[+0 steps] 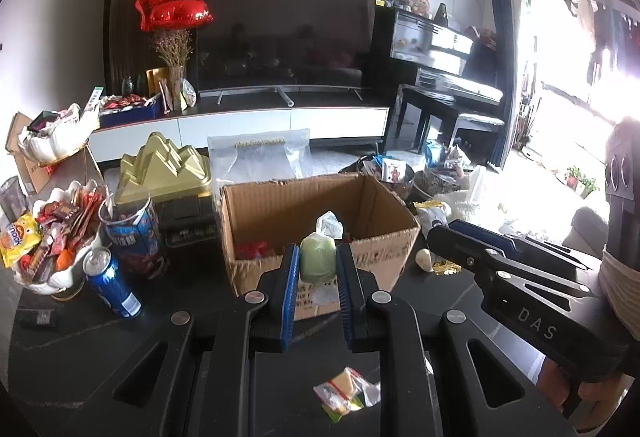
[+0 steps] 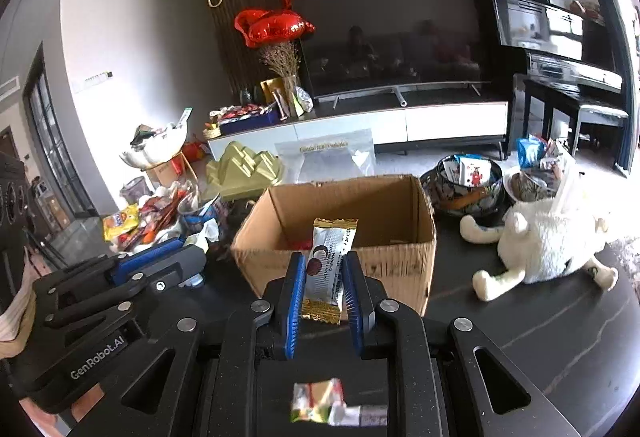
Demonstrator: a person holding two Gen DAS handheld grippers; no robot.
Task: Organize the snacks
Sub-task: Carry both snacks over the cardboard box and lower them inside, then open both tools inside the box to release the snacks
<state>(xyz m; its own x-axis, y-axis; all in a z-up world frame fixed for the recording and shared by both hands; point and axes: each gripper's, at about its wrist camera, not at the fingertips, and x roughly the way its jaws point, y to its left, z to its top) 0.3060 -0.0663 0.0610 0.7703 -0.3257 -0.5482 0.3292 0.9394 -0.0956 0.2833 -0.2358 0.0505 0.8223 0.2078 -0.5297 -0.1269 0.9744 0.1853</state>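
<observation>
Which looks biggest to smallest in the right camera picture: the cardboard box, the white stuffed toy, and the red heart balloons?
1. cardboard box
2. white stuffed toy
3. red heart balloons
The balloons sit much farther back, so their true size is unsure.

Centre frame, the right gripper (image 2: pixel 323 277) pinches a white and gold snack packet (image 2: pixel 329 269) upright between its blue pads, in front of an open cardboard box (image 2: pixel 404 257) on the dark table (image 2: pixel 540 321). At lower left the left gripper (image 2: pixel 160 261) points toward the box. A white plush toy (image 2: pixel 548 237) lies at right. Small wrapped candies (image 2: pixel 320 401) lie at the bottom centre, blurred.
</observation>
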